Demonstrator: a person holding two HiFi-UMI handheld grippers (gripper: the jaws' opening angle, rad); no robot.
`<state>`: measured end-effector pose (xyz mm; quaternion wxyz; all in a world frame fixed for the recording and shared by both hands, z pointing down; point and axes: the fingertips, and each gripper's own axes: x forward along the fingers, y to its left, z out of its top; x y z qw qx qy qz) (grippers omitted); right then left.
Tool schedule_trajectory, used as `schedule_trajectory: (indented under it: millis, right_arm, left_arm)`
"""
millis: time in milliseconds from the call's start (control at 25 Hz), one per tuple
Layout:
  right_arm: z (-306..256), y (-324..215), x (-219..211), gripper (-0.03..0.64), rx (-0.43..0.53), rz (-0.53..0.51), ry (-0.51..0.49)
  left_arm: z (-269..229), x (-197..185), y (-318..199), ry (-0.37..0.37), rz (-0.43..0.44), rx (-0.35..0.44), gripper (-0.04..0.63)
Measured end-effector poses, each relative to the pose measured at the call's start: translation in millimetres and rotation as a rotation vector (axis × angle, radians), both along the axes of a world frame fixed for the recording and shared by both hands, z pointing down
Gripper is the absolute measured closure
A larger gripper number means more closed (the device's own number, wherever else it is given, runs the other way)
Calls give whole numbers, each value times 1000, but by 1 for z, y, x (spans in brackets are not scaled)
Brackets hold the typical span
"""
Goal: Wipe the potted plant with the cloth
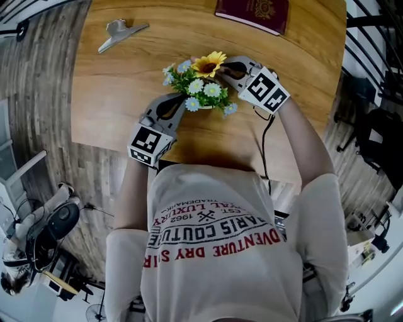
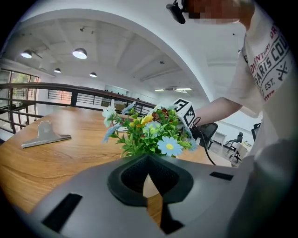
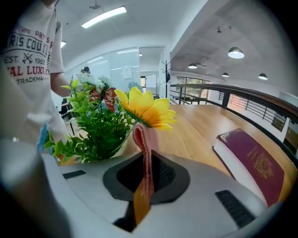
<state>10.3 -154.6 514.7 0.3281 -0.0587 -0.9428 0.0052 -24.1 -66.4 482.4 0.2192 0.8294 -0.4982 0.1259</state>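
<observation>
Wiping calls for light strokes from the right gripper clamping the thin pink cloth, while the closed, seemingly empty left gripper should steady the yellow-flowered potted plant.

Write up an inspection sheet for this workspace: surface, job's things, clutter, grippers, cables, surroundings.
Surface: wooden table, light grain, no spills seen.
Job's things: potted plant with a sunflower and small daisies, upright near the table's front edge; pink cloth, a thin fold close to the sunflower.
Clutter: metal clip at the far left; dark red book at the far edge.
Grippers: left gripper shut and empty, aimed at the plant's base; right gripper shut on the cloth, at the flowers.
Cables: black cable runs from the right gripper over the table's front edge.
Surroundings: wood-grain floor; black railing.
</observation>
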Motion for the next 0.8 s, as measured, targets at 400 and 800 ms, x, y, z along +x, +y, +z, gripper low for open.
schedule_trajectory:
  millis: [400,800]
  right_arm:
    - [19,17,-9,581,108,-384,81]
    - [22,21,2,581,210,-582,154]
  left_arm:
    - [-1,-4,-3,15,-70,0,580]
    - [1,-6,-3,19,-102,-6,580]
